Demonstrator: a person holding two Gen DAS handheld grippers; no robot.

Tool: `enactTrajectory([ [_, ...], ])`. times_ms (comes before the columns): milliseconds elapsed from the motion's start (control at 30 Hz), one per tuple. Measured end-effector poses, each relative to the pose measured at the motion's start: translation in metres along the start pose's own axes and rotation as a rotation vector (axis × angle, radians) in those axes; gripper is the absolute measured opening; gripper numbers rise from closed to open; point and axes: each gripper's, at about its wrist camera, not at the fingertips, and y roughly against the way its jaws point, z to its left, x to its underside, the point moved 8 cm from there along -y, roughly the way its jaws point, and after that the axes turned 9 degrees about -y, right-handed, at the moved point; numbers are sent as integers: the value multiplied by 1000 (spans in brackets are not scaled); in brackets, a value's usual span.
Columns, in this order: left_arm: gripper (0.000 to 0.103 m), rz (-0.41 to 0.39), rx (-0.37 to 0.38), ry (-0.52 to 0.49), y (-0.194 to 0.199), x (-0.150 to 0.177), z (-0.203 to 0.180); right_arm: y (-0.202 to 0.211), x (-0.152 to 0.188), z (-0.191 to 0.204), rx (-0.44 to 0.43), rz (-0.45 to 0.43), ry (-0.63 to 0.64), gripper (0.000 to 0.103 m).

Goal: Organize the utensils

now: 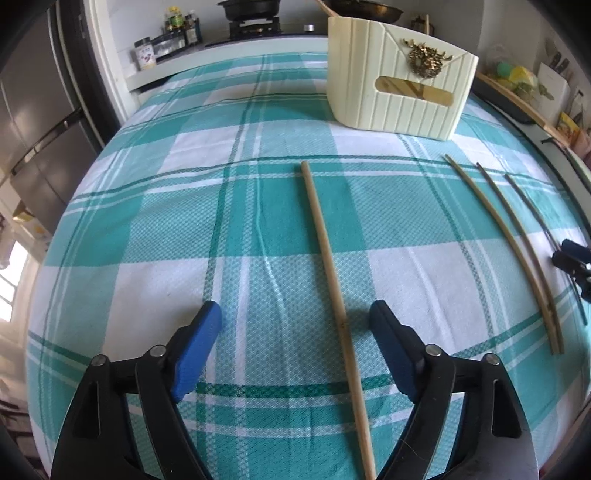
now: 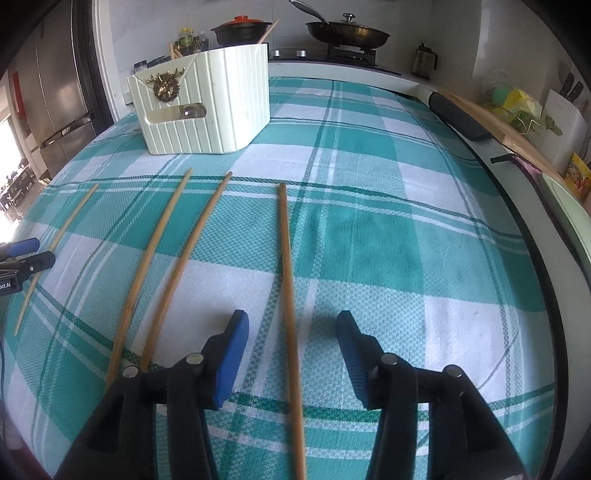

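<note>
Four chopsticks (image 2: 288, 280) lie lengthwise on cloth (image 2: 369, 240), tips toward basket (image 2: 207, 110).

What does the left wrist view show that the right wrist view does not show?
Only the left wrist view: the left claw seen from behind, open astride the pale chopstick, and a spice rack by the stove.

Only the right wrist view: the right claw from behind, open astride the darker chopstick, a pot with a red lid, and a kettle.

Both: the cream basket, four chopsticks lying on the checked cloth, the frying pan, the fridge.
</note>
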Motion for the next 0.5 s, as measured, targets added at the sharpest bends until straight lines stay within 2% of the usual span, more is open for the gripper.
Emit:
enactTrajectory([
  [100, 97, 9, -8, 20, -3, 2, 6, 1, 1, 0, -8, -27, 0, 52],
  [167, 100, 6, -6, 33, -6, 3, 9, 0, 0, -1, -11, -26, -2, 53],
  [500, 102, 0, -3, 33, -7, 4, 11, 0, 0, -1, -12, -27, -3, 53],
])
